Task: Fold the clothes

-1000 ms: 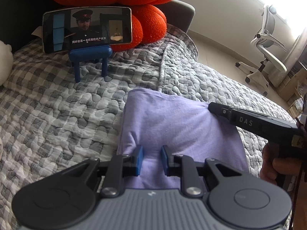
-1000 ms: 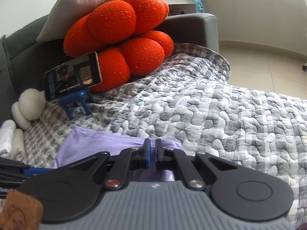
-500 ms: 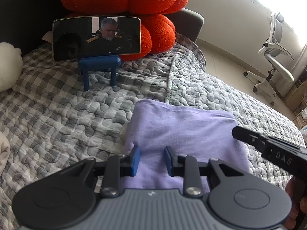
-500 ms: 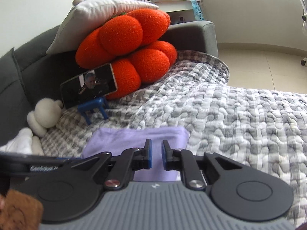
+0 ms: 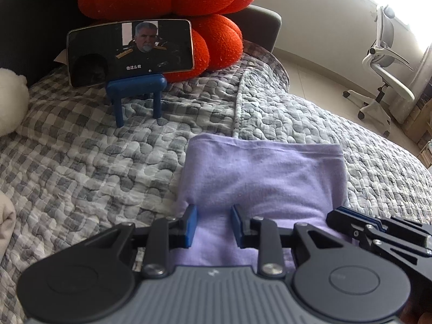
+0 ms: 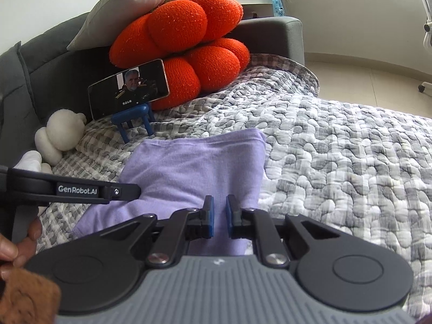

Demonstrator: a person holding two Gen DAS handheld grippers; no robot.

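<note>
Centre of both frames: one folded lilac garment [image 5: 259, 178] lies flat on the quilt, its far edge straight.
Grippers: two. Left gripper [image 5: 213, 225] hovers low over the garment's near left part, blue pads clearly apart, nothing between them. Right gripper [image 6: 218, 217] sits over the near right part, pads a narrow gap apart, empty.
Other things, counted: one phone [image 5: 131, 51] on one blue stand [image 5: 136, 94], upper left; one orange lobed cushion [image 6: 183, 46] behind it; one white plush toy [image 6: 60, 135] at left; one office chair [image 5: 383, 73], upper right.
Edges and room: bare quilt lies open left and right of the garment; phone stand well apart from it.
Surface: grey-and-white checked quilt [image 6: 337, 162], puckered, over a grey sofa [image 6: 270, 35].
Room: pale tiled floor and light wall beyond.
</note>
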